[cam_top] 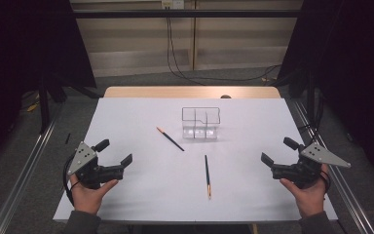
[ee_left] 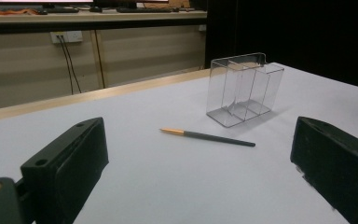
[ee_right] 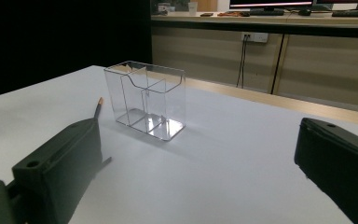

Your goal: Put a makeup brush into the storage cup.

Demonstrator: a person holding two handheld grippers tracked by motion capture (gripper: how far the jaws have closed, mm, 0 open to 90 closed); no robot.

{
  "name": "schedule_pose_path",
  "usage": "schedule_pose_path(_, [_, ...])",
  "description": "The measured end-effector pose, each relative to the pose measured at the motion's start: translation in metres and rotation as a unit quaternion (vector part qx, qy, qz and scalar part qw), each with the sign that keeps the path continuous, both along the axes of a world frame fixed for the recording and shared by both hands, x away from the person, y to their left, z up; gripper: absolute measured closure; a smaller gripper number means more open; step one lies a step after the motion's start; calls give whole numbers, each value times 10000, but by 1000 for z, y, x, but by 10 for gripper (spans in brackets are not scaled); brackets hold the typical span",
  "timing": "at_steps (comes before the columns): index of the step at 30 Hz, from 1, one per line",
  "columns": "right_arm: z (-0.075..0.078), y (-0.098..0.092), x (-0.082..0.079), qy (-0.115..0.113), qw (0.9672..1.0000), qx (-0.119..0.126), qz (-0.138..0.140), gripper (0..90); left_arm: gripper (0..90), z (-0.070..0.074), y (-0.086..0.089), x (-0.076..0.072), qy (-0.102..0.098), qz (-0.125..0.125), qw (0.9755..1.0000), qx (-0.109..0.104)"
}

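A clear plastic organizer (cam_top: 200,124) with several compartments stands upright at the table's middle back. Two dark pencils with orange ends lie on the white sheet: one (cam_top: 170,139) slants just left of the organizer, the other (cam_top: 207,175) lies nearer the front, pointing away. My left gripper (cam_top: 114,152) hovers at the front left, open and empty, facing the organizer (ee_left: 244,88) and the slanted pencil (ee_left: 207,136). My right gripper (cam_top: 278,150) is at the front right, open and empty. Its view shows the organizer (ee_right: 147,100) and a pencil end (ee_right: 98,107) behind its left jaw.
The white sheet (cam_top: 141,195) covers the table up to a wooden strip (cam_top: 190,92) at the far edge. Metal rails (cam_top: 24,170) run along both sides. Dark curtains hang left and right, and cables (cam_top: 175,58) trail on the floor behind.
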State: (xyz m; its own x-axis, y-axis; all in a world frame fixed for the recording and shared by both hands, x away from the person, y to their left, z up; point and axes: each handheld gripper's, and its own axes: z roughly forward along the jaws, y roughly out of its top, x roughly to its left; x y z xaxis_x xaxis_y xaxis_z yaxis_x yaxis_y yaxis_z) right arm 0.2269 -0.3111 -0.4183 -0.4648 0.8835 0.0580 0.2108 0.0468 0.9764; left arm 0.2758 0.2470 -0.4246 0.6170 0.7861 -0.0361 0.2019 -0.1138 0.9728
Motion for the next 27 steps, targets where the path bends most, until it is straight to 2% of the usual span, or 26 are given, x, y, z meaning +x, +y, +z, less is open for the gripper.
schedule_pose_path(16, [-2,5,9,-24,10000,19,58,1,37,-5,4,1,82,169,9998,-6])
schedule_pose_path(19, [-2,7,11,-40,9999,-45,80,1,38,-7,3,3,119,149,9998,-8])
schedule_pose_path(24, [-3,8,15,-13,9999,30,98,1,37,-9,-1,5,167,139,9998,-16])
schedule_pose_path(27, [-3,9,16,-36,9999,-20,127,1,37,-9,-2,5,129,157,9998,74])
